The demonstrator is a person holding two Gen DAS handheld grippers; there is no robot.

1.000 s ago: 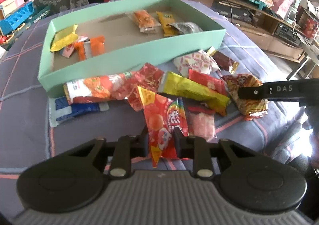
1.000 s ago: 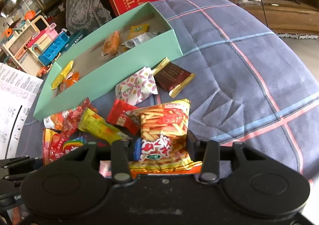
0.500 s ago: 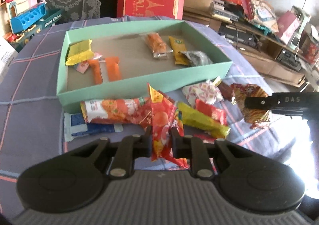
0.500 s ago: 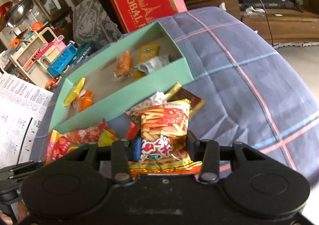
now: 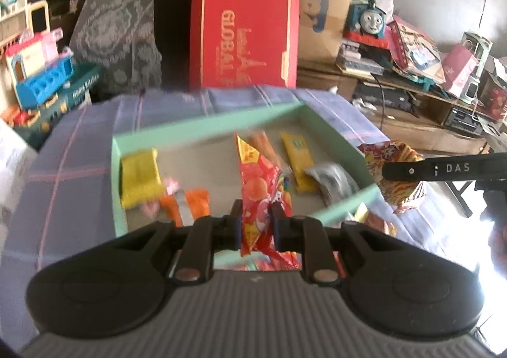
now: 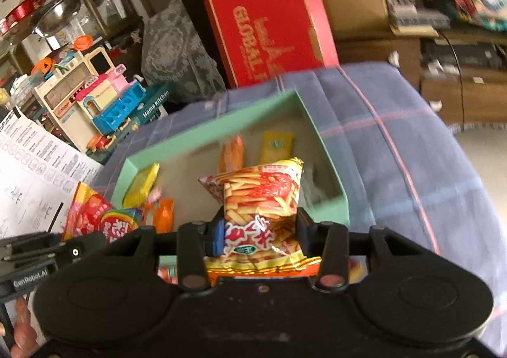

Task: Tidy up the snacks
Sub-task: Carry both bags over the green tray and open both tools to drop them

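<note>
Two grippers, each clamped on a snack. Left gripper point(image 5: 255, 224): jaws nearly together, pinching a red candy packet point(image 5: 258, 186) that stands upright between the pads, over the near wall of the green box point(image 5: 118, 174). Right gripper point(image 6: 258, 232): jaws pressed on both sides of a yellow-red chips bag point(image 6: 263, 199), held above the same box. Box sits on a blue plaid cloth point(image 6: 412, 148) and contains a yellow packet point(image 5: 137, 179), orange wrappers point(image 5: 198, 201) and a silver packet point(image 5: 336, 180).

Cluttered home room, toy kitchen point(image 6: 104, 104), toy train point(image 5: 369, 20), bedspread point(image 6: 396, 136)
</note>
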